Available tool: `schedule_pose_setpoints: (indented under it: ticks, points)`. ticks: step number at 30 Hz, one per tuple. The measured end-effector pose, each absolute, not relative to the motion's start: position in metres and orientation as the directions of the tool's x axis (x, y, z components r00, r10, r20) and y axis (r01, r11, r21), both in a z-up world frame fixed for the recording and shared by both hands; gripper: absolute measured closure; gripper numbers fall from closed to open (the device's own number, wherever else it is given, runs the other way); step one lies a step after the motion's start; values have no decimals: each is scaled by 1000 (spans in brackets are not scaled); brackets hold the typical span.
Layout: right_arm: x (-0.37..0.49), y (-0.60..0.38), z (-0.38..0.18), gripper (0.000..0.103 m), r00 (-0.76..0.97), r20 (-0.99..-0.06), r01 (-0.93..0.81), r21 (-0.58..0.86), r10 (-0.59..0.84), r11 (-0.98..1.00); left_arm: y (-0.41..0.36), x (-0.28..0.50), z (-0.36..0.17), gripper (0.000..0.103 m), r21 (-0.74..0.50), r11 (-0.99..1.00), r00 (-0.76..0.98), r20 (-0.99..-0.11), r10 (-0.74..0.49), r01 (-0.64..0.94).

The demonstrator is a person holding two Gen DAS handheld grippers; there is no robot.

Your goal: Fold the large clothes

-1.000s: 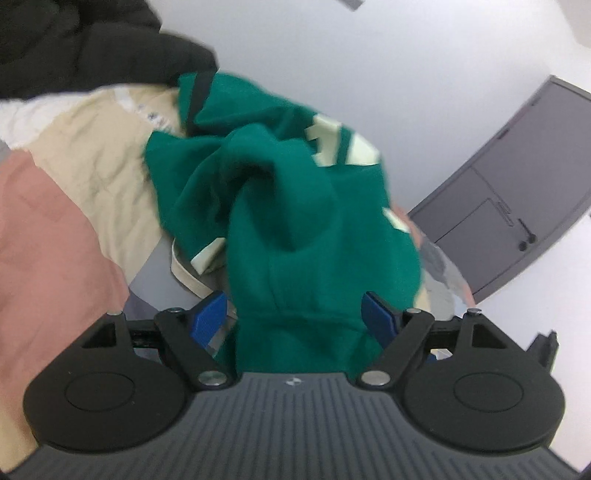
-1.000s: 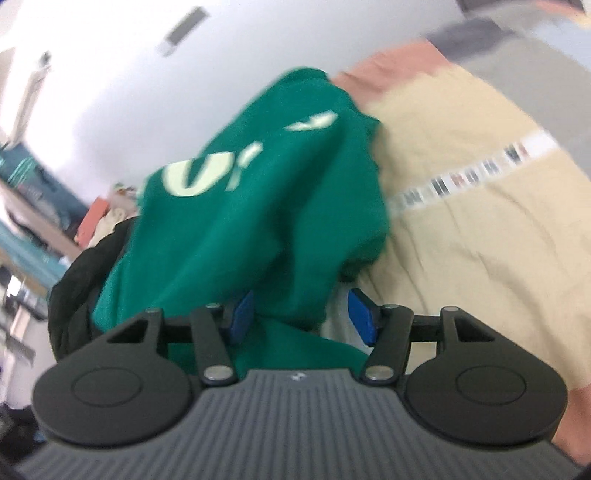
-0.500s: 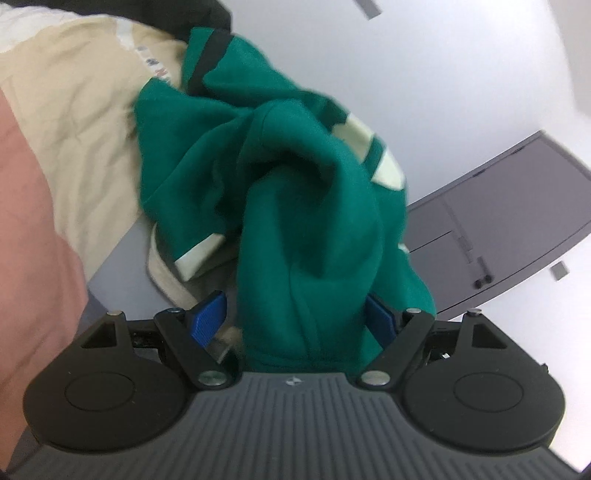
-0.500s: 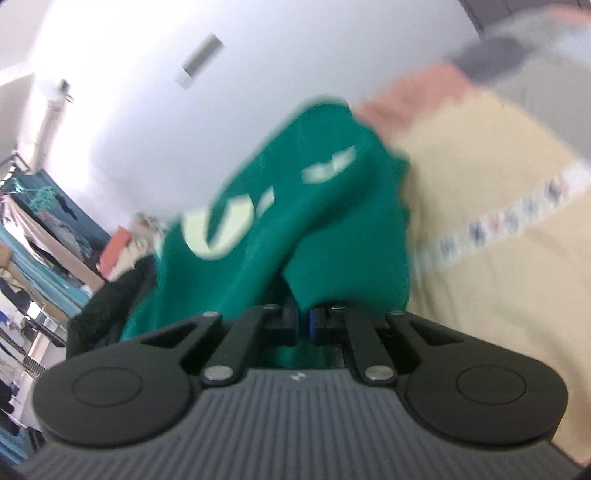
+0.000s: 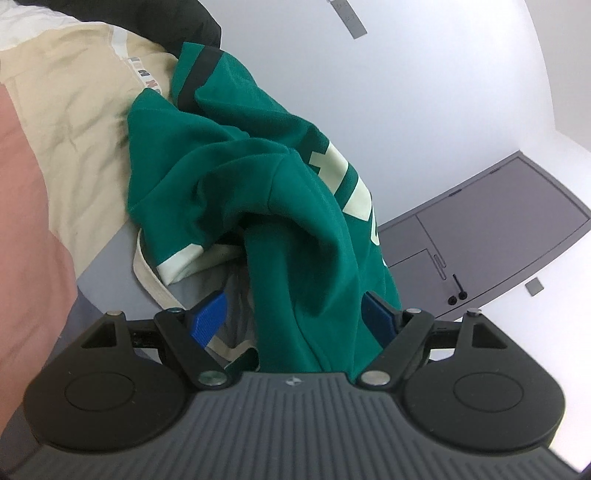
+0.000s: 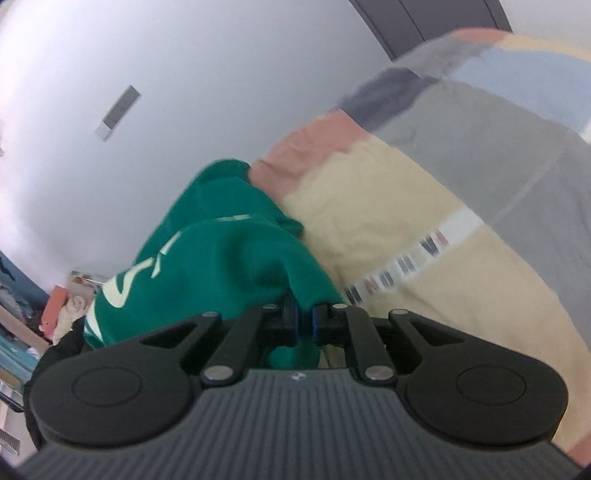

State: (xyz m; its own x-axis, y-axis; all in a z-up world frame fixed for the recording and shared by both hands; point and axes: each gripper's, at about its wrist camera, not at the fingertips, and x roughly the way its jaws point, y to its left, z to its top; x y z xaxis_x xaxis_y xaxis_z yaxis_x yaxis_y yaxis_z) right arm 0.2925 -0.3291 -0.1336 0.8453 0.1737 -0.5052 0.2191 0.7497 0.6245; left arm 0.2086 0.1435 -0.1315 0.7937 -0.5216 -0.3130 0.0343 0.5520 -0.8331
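Fleece up close: the green sweatshirt (image 5: 229,177) hangs in a thick bunch right between the blue pads (image 5: 207,316) of the left gripper (image 5: 295,314), jaws spread wide, the left pad clear of the cloth and the right one half hidden behind a fold, so no firm clamp there. Over on the right gripper (image 6: 303,322), the jaws sit nearly together with a pinch of green fabric (image 6: 221,266) between them, easing open a touch at this moment, pads on the cloth. Soft, heavy knit, deep rumples, cream block lettering and a cream hem band, a dark stripe near the top. Beneath and beside it lies the patchwork bedcover (image 5: 62,122), beige, pink and grey panels, a small patterned strip across the beige. Black garment (image 5: 177,18) bunched at the far edge. Beyond, plain white wall (image 5: 424,92) and a grey panelled door (image 5: 498,229), slightly blurred on the right view
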Motion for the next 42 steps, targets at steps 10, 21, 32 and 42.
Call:
schedule_pose_setpoints:
  ticks: [10,21,32,42]
  points:
    - [280,-319,-158,28,777,-586,262,634,230,727,122,229,-150,19,-846,533,723,-351,-595,29]
    - [323,-296,-180,29,760,-535,159,704,369,692,90,282,-171,20,-883,462,679,-293,-674,78]
    - [300,-288,-150,87,786,-389,-34,749,481,661,96,257,-131,91,-836,515,772,-198,-604,189]
    - [216,-284,-60,92,754,-17,-474,678,657,562,130,166,-46,91,-763,529,852,55,-520,372]
